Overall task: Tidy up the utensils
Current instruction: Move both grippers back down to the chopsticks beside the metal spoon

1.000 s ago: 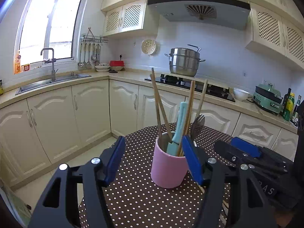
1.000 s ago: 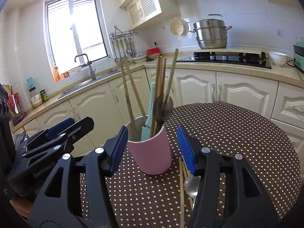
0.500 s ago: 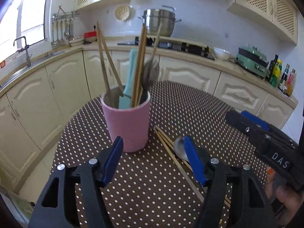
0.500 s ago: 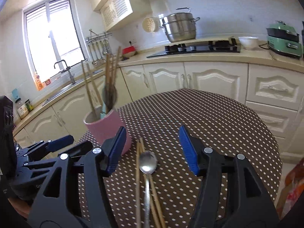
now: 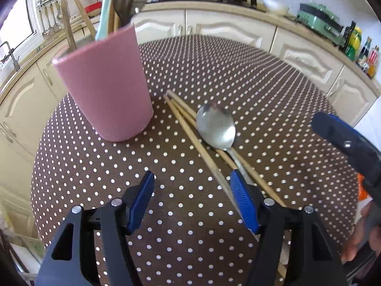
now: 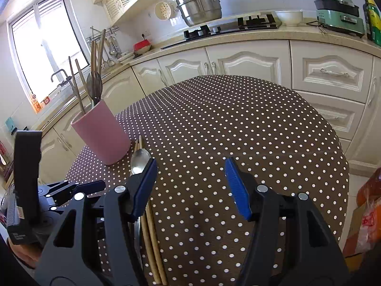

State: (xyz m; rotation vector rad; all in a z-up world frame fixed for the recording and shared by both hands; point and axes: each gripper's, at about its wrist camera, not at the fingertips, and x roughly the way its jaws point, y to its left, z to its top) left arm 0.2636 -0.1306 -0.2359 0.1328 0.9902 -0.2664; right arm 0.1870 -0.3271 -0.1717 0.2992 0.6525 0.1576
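Note:
A pink cup [image 5: 102, 83] stands on the dotted tablecloth with chopsticks, a pale green handle and a metal spoon upright in it. To its right lie several wooden chopsticks [image 5: 190, 124] and a metal spoon [image 5: 216, 126]. My left gripper [image 5: 191, 178] hangs open over bare cloth. Its right fingertip sits above the spoon's handle and the chopsticks, with nothing between the jaws. In the right wrist view the cup [image 6: 102, 133] is at the left. My right gripper [image 6: 190, 166] is open and empty, and its left finger covers part of the spoon [image 6: 139, 160] and chopsticks [image 6: 152, 238].
The round table [image 6: 238, 119] is edged by cream kitchen cabinets [image 6: 250, 62]. The counter holds a steel pot [image 6: 200, 7], a white bowl [image 6: 289, 17] and a green appliance [image 6: 338, 14]. The other gripper shows at the right [image 5: 345, 143] in the left wrist view. An orange bag [image 6: 369, 205] lies on the floor.
Both grippers have come down and tilted toward the table. The cup slid from between the jaws to the left of each view, and the loose spoon and chopsticks came in.

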